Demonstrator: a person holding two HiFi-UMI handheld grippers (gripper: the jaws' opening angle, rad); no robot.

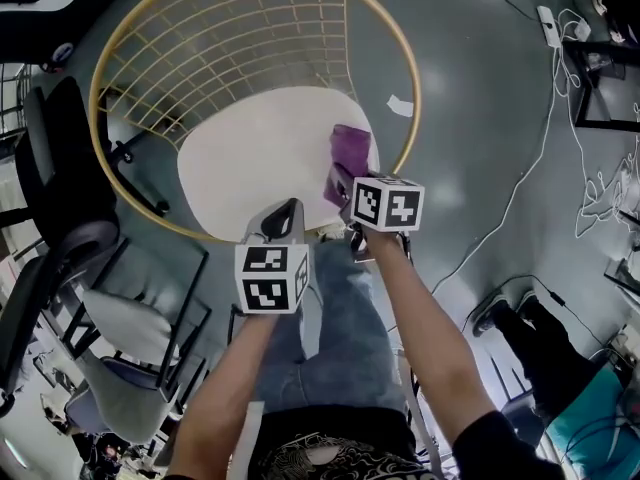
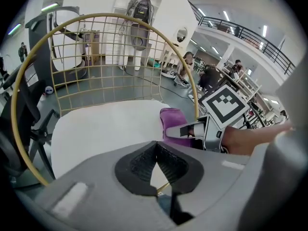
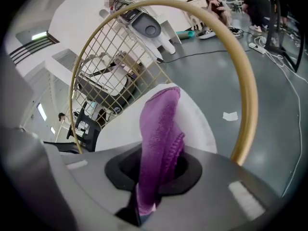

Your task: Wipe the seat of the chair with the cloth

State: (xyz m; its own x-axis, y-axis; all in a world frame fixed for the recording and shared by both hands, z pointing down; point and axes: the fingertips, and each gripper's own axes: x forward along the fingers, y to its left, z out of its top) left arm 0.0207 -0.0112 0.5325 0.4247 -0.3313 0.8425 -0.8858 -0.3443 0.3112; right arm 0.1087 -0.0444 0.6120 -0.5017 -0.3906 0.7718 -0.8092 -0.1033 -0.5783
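A round chair with a gold wire back (image 1: 230, 43) has a white seat (image 1: 250, 163) (image 2: 96, 129) (image 3: 130, 124). A purple cloth (image 1: 347, 158) (image 2: 173, 124) (image 3: 159, 143) lies on the seat's right edge, and my right gripper (image 1: 342, 183) (image 3: 149, 177) is shut on it. The cloth sticks out forward from between the jaws. My left gripper (image 1: 285, 218) (image 2: 156, 165) hovers over the seat's front edge, shut with nothing in it.
A black office chair (image 1: 60, 198) and a grey cushion (image 1: 120, 323) stand left of the gold chair. White cables (image 1: 540, 138) trail over the grey floor at right, near a paper scrap (image 1: 400, 106). A person's shoe (image 1: 490, 313) is at lower right.
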